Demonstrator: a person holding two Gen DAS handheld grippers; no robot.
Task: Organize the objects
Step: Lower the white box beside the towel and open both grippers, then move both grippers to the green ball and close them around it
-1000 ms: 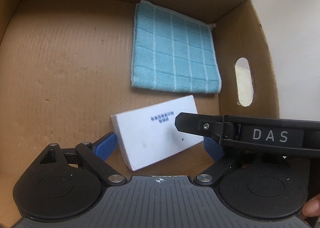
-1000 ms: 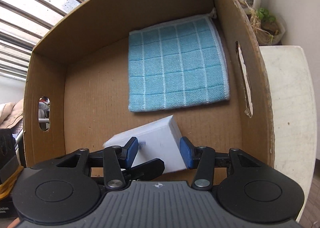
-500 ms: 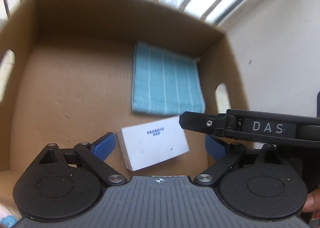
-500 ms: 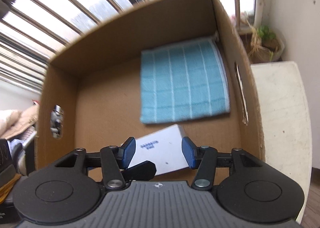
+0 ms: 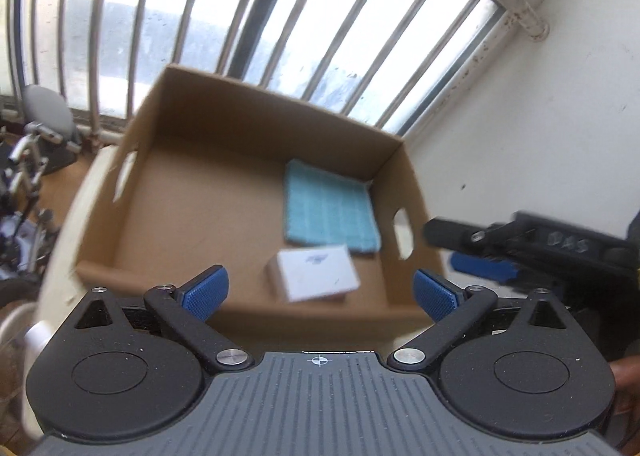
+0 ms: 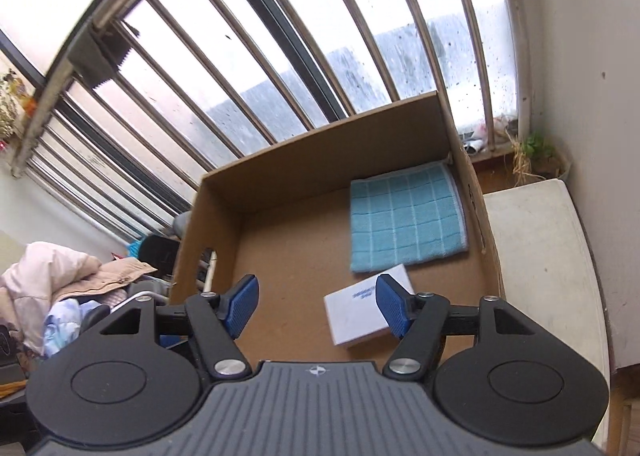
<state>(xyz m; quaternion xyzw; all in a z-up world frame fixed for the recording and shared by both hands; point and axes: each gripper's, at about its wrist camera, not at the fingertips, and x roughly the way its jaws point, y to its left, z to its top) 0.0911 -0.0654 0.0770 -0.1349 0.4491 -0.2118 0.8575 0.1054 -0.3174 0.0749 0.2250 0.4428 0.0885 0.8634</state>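
Cardboard box [image 6: 320,160] holds blue cloth [image 6: 406,216], white packet [image 6: 360,316]; barred window [image 6: 240,56] behind.

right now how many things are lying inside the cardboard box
2. A blue checked cloth lies flat in the far right corner of the cardboard box; a white box sits just in front of it. The near-wall floor is hidden.

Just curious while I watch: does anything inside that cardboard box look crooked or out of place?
Only slightly. The white box lies at a slant beside the neatly folded blue cloth, which sits squarely in a corner of the cardboard box. Nothing looks spilled or damaged.
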